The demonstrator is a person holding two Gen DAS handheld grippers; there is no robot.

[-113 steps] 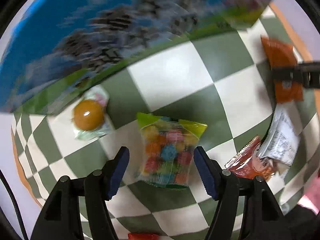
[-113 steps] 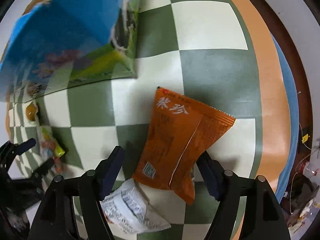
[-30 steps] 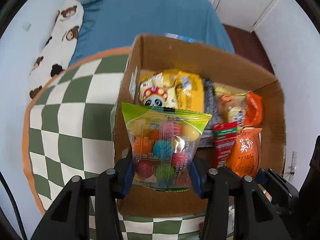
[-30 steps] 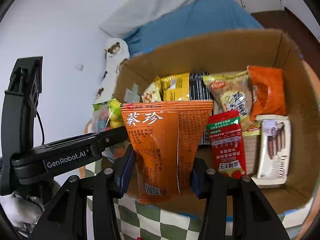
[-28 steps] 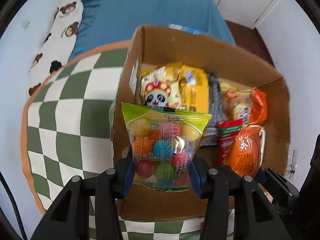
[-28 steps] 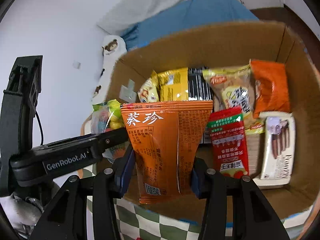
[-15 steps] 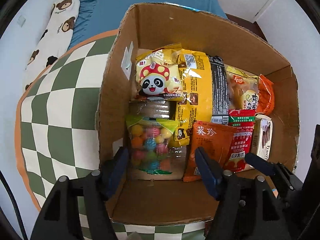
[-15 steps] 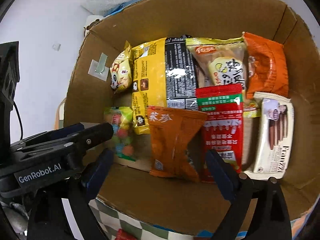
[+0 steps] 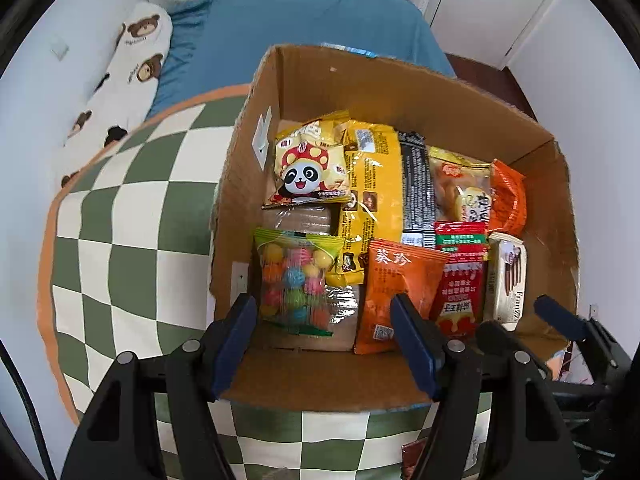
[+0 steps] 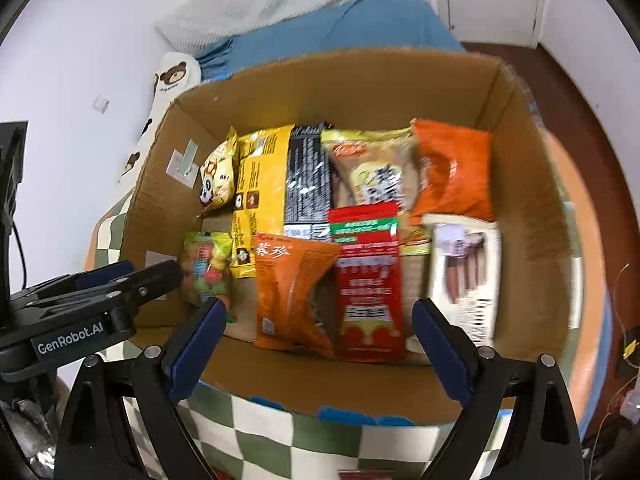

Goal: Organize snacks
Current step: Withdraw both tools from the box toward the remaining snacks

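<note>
Contents, cardboard box (image 9: 404,92) on the checkered cloth (image 9: 132,216): candy-ball bag (image 9: 294,280) at the near left corner, orange packet (image 9: 394,288) just beside it, other snack packs behind. Both look light, soft and crinkly, probably slippery film; best pinched across the flat body or a sealed edge. My left gripper (image 9: 324,344) and right gripper (image 10: 316,344) hang above the box with jaws apart, nothing between them.

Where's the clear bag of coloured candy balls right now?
The clear bag of coloured candy balls lies inside the cardboard box, in its near-left corner in the left wrist view, beside the orange snack packet.
</note>
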